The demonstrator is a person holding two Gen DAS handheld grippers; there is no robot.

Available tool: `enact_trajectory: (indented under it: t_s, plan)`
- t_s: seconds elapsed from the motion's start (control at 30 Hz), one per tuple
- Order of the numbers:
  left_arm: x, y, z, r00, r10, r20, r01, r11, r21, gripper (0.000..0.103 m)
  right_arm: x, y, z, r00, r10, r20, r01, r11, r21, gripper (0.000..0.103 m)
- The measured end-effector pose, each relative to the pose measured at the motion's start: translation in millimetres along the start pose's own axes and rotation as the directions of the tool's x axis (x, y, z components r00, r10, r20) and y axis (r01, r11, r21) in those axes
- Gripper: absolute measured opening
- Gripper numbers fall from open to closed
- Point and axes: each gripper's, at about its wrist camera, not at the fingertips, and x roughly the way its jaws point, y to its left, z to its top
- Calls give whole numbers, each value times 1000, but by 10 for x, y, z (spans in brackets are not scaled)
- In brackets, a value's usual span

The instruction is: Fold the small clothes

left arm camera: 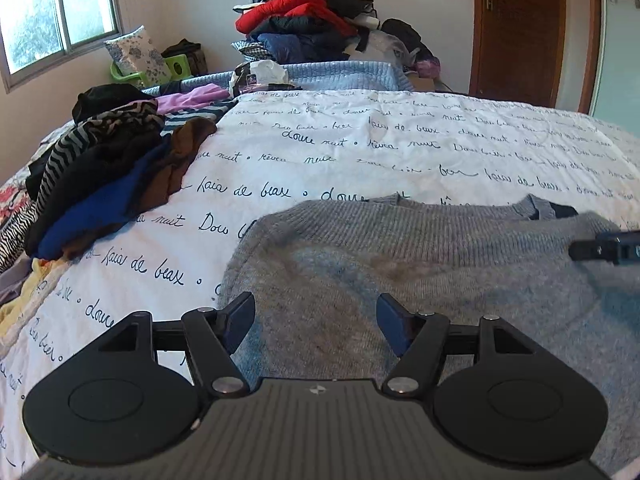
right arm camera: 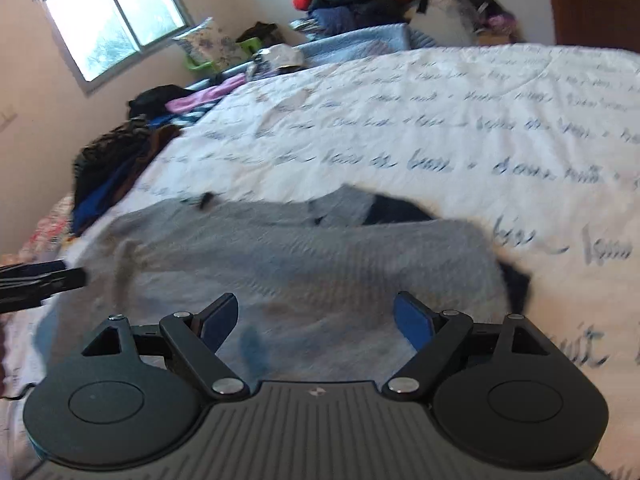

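A grey knit sweater [left arm camera: 420, 264] lies flat on the white bedspread with black script [left arm camera: 360, 148], its neckline at the far edge. My left gripper [left arm camera: 316, 312] hovers over the sweater's left part, jaws open, nothing between its blue pads. In the right wrist view, blurred and tilted, the same sweater [right arm camera: 320, 256] spreads below my right gripper [right arm camera: 316, 312], which is open and empty too. Each gripper's tip shows at the edge of the other's view: the right gripper [left arm camera: 604, 246] at the right, the left gripper [right arm camera: 44, 280] at the left.
A heap of loose clothes [left arm camera: 104, 168], black, striped, blue and brown, lies on the bed's left side. A tall pile of jackets [left arm camera: 312, 20] stands behind the bed by the wall. A window [left arm camera: 52, 12] is at the left, a brown door [left arm camera: 520, 28] at the right.
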Motion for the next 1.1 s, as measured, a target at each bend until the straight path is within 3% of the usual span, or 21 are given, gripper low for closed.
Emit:
enact_trajectory:
  t_s: [0.03, 0.1, 0.23, 0.33, 0.4, 0.43, 0.57, 0.73, 0.83, 0.97, 1.1]
  plan:
    - [-2, -32, -26, 1000, 7, 0, -7, 1000, 18, 70, 31, 19, 32, 997, -76, -2, 76, 997, -19, 86]
    - [22, -95, -97, 1000, 21, -10, -21, 998, 60, 76, -46, 155, 23, 989, -150, 15, 151, 986, -72, 86]
    - [133, -156, -247, 997, 68, -29, -64, 992, 105, 77, -235, 630, -226, 993, -105, 56, 117, 942, -314, 86]
    - [125, -159, -310, 997, 78, -27, -75, 992, 99, 79, -81, 767, -375, 988, -154, 24, 150, 894, -422, 91]
    - [80, -147, -334, 996, 81, -27, -78, 992, 94, 80, -23, 600, -336, 985, -168, 24, 167, 930, -327, 103]
    - [52, -136, -347, 996, 80, -27, -77, 993, 90, 81, -40, 490, -283, 983, -185, 16, 183, 951, -247, 103]
    - [-12, -93, -410, 997, 75, -30, -73, 995, 73, 84, -331, 518, -329, 950, -291, 117, 310, 928, -207, 103]
    - [-61, -70, -451, 997, 73, -28, -72, 997, 38, 84, -744, 694, -546, 979, -134, 153, 161, 970, -180, 103]
    - [-105, -69, -470, 997, 73, -22, -72, 997, 32, 84, -848, 820, -670, 986, -94, 139, 119, 976, -185, 103]
    - [-155, -49, -504, 997, 68, -19, -68, 997, 27, 85, -841, 921, -833, 991, -89, 104, 110, 970, -218, 103]
    - [-239, -30, -558, 997, 71, -1, -71, 996, 45, 85, -703, 852, -947, 985, -163, 48, 169, 963, -208, 103]
